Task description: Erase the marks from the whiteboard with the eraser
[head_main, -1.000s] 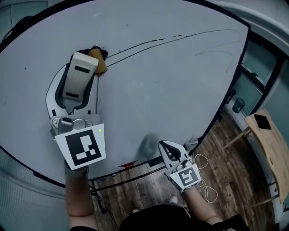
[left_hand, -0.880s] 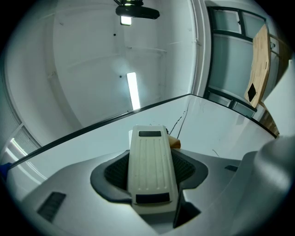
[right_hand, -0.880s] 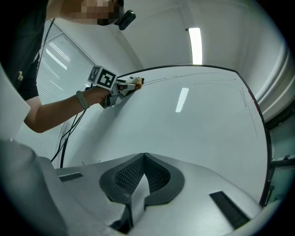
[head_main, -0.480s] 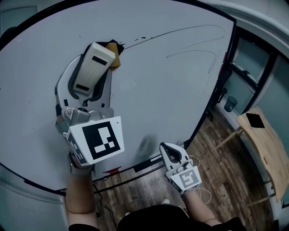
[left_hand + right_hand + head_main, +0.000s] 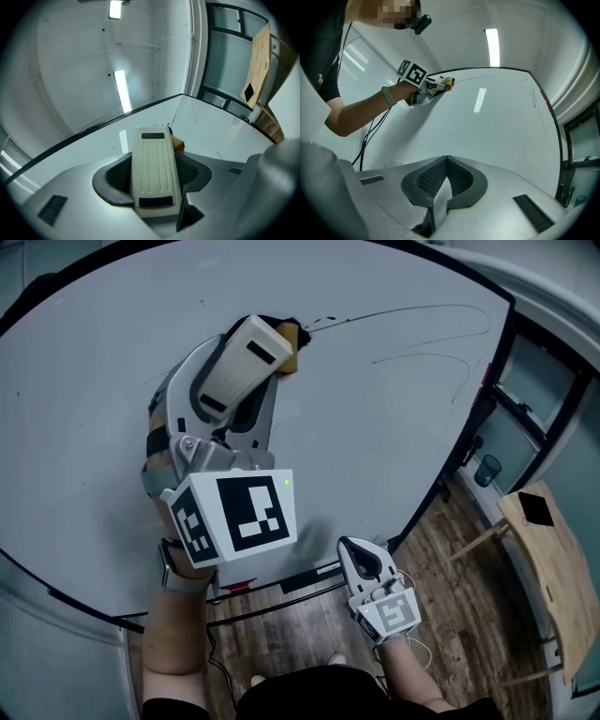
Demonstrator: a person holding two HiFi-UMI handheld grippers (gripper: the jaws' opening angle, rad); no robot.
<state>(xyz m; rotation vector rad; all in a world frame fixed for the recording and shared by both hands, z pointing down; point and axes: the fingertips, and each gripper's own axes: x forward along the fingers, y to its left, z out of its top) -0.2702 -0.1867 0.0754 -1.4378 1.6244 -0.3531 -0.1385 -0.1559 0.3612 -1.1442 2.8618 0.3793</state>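
Note:
The whiteboard [image 5: 375, 446] fills the head view. My left gripper [image 5: 265, 345] is shut on the eraser [image 5: 242, 365], a cream plastic block with a tan felt pad [image 5: 290, 337] pressed to the board near its top. A thin black line [image 5: 412, 311] runs right from the pad, and a fainter stroke [image 5: 422, 358] lies below it. In the left gripper view the eraser [image 5: 154, 168] sits between the jaws, with small black marks [image 5: 161, 126] just past it. My right gripper [image 5: 352, 547] is shut and empty, low by the board's bottom edge; its own view shows the jaws [image 5: 446, 176] closed.
A wooden table [image 5: 553, 568] with a dark square on it stands at the right over plank flooring [image 5: 450, 596]. A small cup [image 5: 487, 469] sits by the glass wall. A red-tipped marker lies on the ledge [image 5: 309, 579] under the board, and cables hang there.
My left gripper has carried the eraser up and to the right along the black line. The line's left part is gone. The right gripper has barely moved.

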